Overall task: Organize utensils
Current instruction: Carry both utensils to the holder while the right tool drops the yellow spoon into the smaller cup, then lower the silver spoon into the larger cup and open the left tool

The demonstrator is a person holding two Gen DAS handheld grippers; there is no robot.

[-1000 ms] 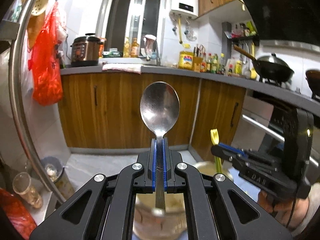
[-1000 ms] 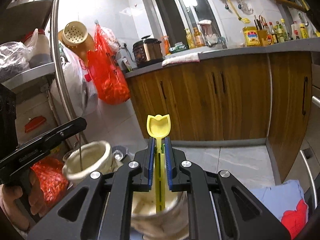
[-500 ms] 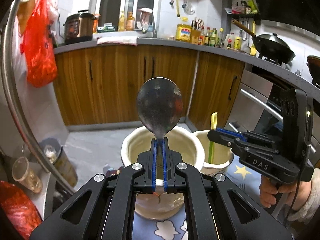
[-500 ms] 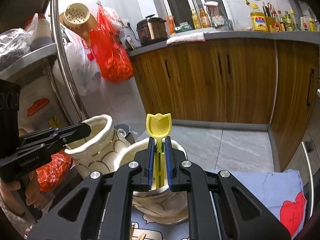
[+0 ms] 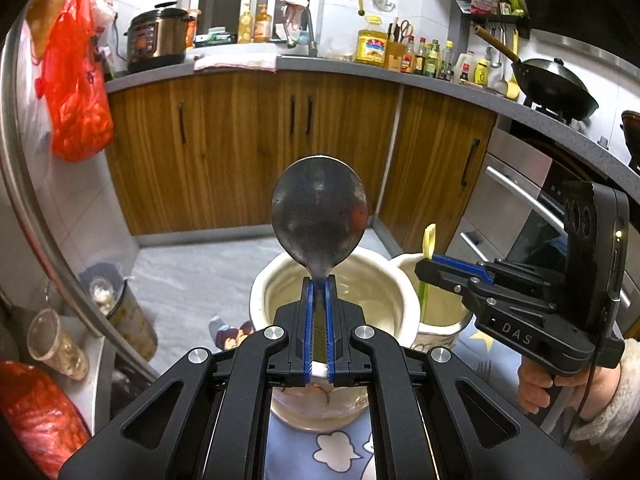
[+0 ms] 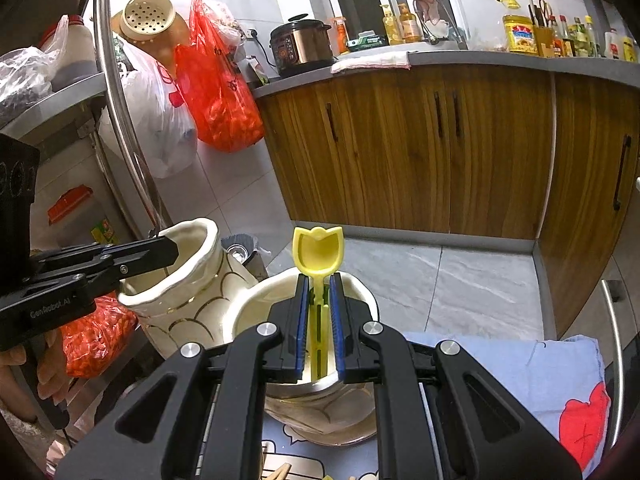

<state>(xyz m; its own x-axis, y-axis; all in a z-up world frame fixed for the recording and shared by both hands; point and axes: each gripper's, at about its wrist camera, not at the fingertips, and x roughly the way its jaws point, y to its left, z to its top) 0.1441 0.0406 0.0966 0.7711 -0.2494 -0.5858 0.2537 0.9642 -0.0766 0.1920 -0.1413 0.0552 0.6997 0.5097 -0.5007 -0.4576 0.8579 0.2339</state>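
Utensils first, L to R. Metal spoon (image 5: 319, 216) is clamped in my left claw (image 5: 319, 312) by its neck, bowl up, standing upright just past the fingertips. Below and ahead of that claw sits a cream ceramic jar (image 5: 332, 308), mouth open; spoon handle runs down btwn the blue pads (image 5: 306, 320) toward the jar, lower end hidden by the claw body.

To the right of my left claw is a second, smaller cream jar (image 5: 440, 312), touching or v. close to the first, can't tell which. Both stand on a blue printed cloth (image 5: 340, 452) over the surface.

Over that second jar my right claw (image 6: 319, 320) grips a yellow plastic utensil (image 6: 318, 250) w/ a tulip-shaped head, upright, head just above the fingertips, shaft going down into the jar mouth. From the right wrist view the pads sit close on both sides of the shaft; contact looks firm but a thin gap can't be ruled out.

Further ahead of both claws: wood cabinets (image 6: 440, 152), and a red plastic bag (image 6: 222, 80) hanging off to the left.
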